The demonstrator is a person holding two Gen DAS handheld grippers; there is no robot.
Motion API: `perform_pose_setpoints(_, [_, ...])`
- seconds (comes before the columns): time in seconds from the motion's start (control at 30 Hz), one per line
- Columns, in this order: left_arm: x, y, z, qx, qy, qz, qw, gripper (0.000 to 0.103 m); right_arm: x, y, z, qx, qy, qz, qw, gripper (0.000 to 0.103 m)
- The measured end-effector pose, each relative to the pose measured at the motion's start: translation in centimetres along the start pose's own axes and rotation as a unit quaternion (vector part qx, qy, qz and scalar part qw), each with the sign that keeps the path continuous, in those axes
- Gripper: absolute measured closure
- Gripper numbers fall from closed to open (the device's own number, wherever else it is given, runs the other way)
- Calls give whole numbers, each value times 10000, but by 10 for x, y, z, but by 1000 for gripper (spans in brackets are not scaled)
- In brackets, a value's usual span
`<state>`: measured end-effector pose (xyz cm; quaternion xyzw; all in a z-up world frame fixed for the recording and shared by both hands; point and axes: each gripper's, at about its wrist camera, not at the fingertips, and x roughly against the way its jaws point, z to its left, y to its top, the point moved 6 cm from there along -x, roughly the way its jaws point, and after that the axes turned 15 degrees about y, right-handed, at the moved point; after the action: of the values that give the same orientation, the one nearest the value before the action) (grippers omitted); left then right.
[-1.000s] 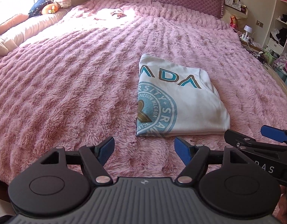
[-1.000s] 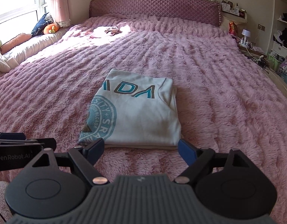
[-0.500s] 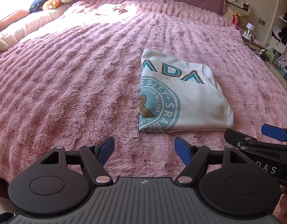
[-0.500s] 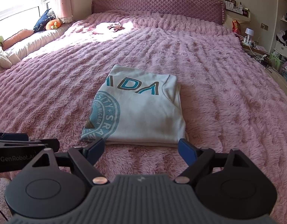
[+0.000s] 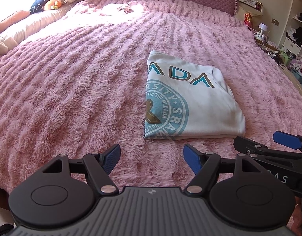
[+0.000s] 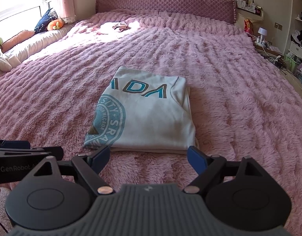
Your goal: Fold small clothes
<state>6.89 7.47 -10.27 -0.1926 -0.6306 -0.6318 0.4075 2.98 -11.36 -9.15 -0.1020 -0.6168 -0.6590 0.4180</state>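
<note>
A white T-shirt [image 5: 200, 102] with teal lettering and a round teal emblem lies folded into a neat rectangle on the pink fluffy bedspread [image 5: 76, 82]; it also shows in the right wrist view [image 6: 151, 118]. My left gripper [image 5: 151, 158] is open and empty, held above the bedspread just short of the shirt's near left corner. My right gripper [image 6: 149, 158] is open and empty, right in front of the shirt's near edge. The right gripper also shows in the left wrist view [image 5: 276, 143], to the right of the left one.
Small clothes [image 6: 115, 26] lie in the sunlight near the quilted headboard [image 6: 164, 2]. Pillows and soft toys [image 6: 50, 22] line the window side on the left. A cluttered bedside table and shelves [image 6: 268, 41] stand on the right.
Both grippers have drawn back a little and tilted, so the shirt sits slightly farther and lower in both views. The shirt has not moved. Both grippers stay open.
</note>
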Motion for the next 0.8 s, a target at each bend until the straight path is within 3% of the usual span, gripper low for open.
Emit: perform_pose_setpoints(0.8, [-9, 1, 1, -43, 94, 131, 9999, 17, -5, 0, -4, -31, 18, 57, 10000, 21])
